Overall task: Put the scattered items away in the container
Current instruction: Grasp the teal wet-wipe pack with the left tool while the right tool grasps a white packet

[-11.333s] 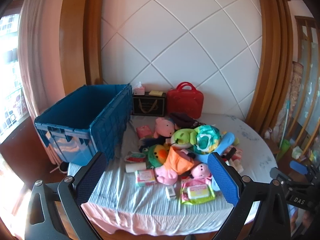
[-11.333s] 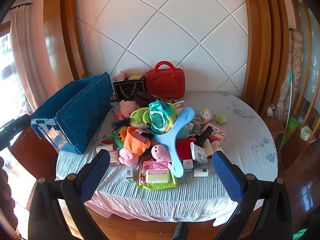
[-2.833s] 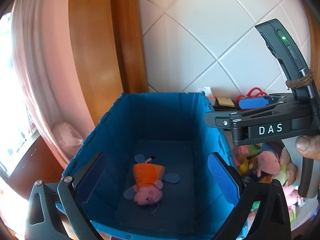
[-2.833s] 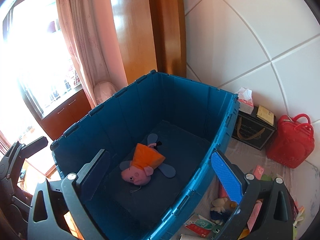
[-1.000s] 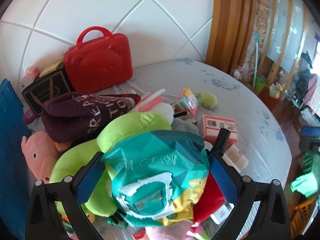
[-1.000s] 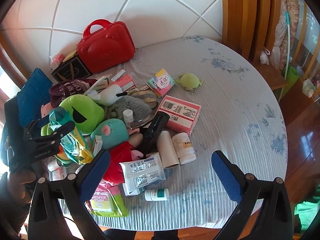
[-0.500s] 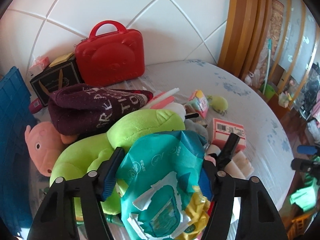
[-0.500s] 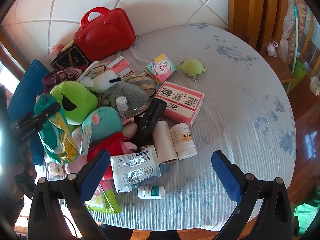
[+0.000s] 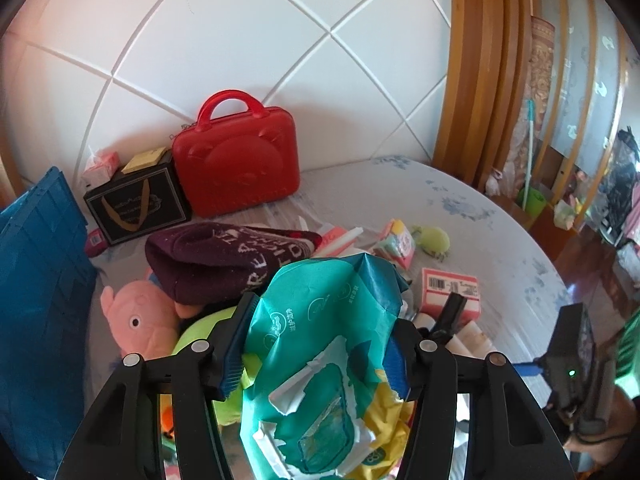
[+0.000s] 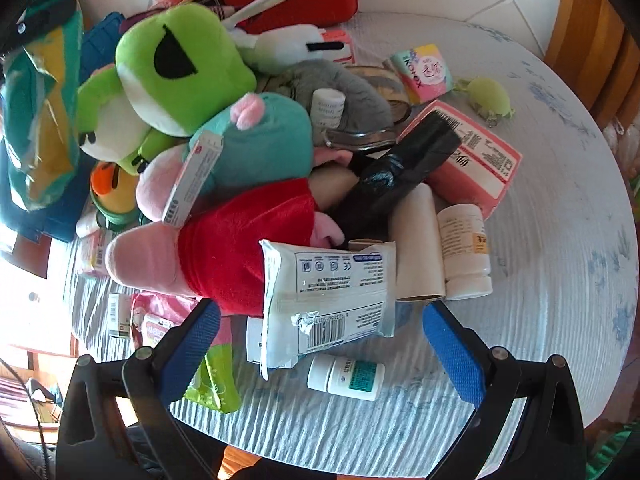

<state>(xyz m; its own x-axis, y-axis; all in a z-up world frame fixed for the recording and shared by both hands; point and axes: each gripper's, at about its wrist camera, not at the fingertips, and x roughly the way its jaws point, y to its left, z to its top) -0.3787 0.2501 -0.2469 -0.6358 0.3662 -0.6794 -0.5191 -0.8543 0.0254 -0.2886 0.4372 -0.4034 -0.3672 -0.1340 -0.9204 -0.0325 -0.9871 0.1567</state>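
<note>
I am pinching the teal pack [image 9: 320, 344] in my left gripper [image 9: 318, 344], both blue pads pressing into its crumpled sides, and it is hanging above the heap of toys. Under it the green plush [image 9: 200, 332] is showing, with the pink pig [image 9: 136, 320] to its left and the maroon hat [image 9: 228, 256] just beyond. The blue crate [image 9: 36, 300] is standing at the far left, beside the pile. The red case [image 9: 236, 168] and black box [image 9: 136, 204] are sitting against the wall. My right gripper [image 10: 320, 344] is spread wide and holding nothing, pointing down over the near edge of the heap, with the white wipes pack [image 10: 324, 300] lying between its pads and a small white bottle [image 10: 348, 376] just nearer. The red-clad plush [image 10: 224, 240] is touching that pack's left side.
</note>
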